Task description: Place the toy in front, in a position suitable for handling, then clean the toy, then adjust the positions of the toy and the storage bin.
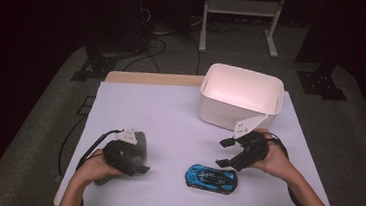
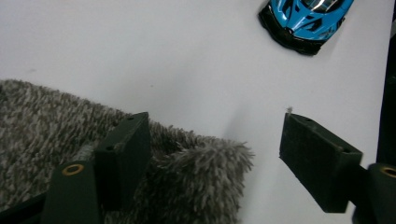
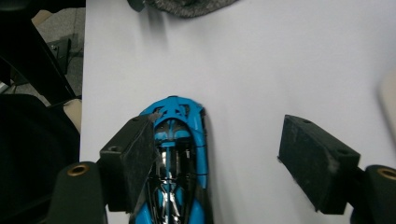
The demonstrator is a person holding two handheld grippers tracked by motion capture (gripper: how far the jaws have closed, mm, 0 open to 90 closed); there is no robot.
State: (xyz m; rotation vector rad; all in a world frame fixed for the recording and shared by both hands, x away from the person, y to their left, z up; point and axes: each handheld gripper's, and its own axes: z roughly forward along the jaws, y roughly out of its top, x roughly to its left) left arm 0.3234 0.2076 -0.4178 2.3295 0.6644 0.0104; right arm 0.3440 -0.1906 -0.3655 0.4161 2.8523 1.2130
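A blue toy car (image 1: 212, 178) lies on the white table (image 1: 169, 117) near its front edge. My right gripper (image 1: 223, 152) hovers just above and behind it, open and holding nothing. In the right gripper view the car (image 3: 180, 116) sits below one jaw of that gripper (image 3: 217, 144), apart from the pads. A grey fluffy cloth (image 1: 141, 140) lies at the front left. My left gripper (image 1: 138, 157) is over it, open. In the left gripper view one jaw of the gripper (image 2: 215, 135) rests above the cloth (image 2: 42, 121). The other jaw stands over bare table, and the car (image 2: 306, 18) lies farther off.
A white open bin (image 1: 220, 114) stands at the back right of the table, just behind my right hand. The cloth's edge (image 3: 187, 5) shows at the top of the right gripper view. Dark floor, cables and stands surround the table.
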